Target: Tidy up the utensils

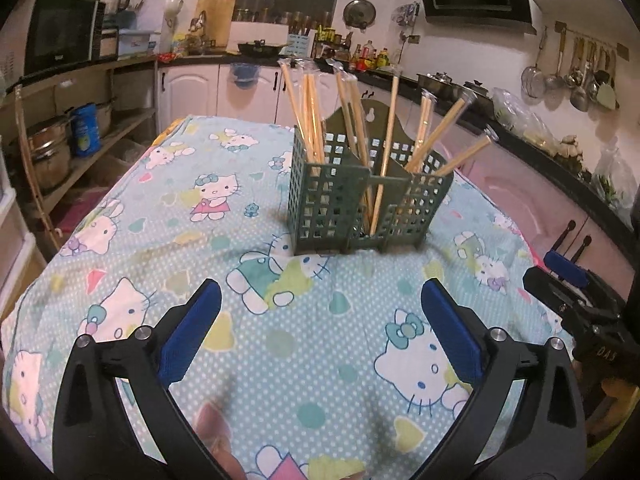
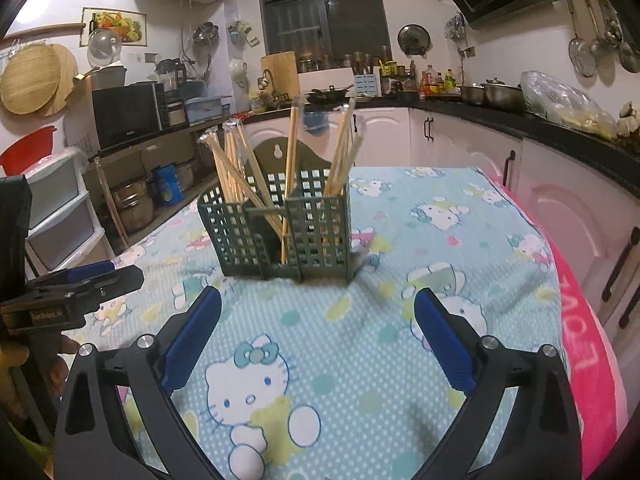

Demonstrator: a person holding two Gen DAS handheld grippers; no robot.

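Observation:
A dark green lattice utensil holder [image 1: 320, 208] [image 2: 320, 236] stands upright in the middle of the table. Several wrapped wooden chopsticks [image 1: 386, 152] [image 2: 291, 168] lean in its compartments, their tops fanning outward. My left gripper [image 1: 320, 300] is open, short of the holder, with only cloth between its blue pads [image 1: 196, 332]. My right gripper [image 2: 318, 306] is open too, close in front of the holder, and holds nothing. Each gripper shows at the edge of the other's view: the right one [image 1: 568, 276], the left one [image 2: 88, 276].
A blue cartoon-cat tablecloth [image 1: 180, 240] [image 2: 440, 248] covers the table; a pink towel [image 2: 580, 320] hangs along its right edge. Shelves with pots [image 1: 52, 148] stand at the left. Kitchen counters with bottles and pans [image 2: 492, 92] run along the back and right.

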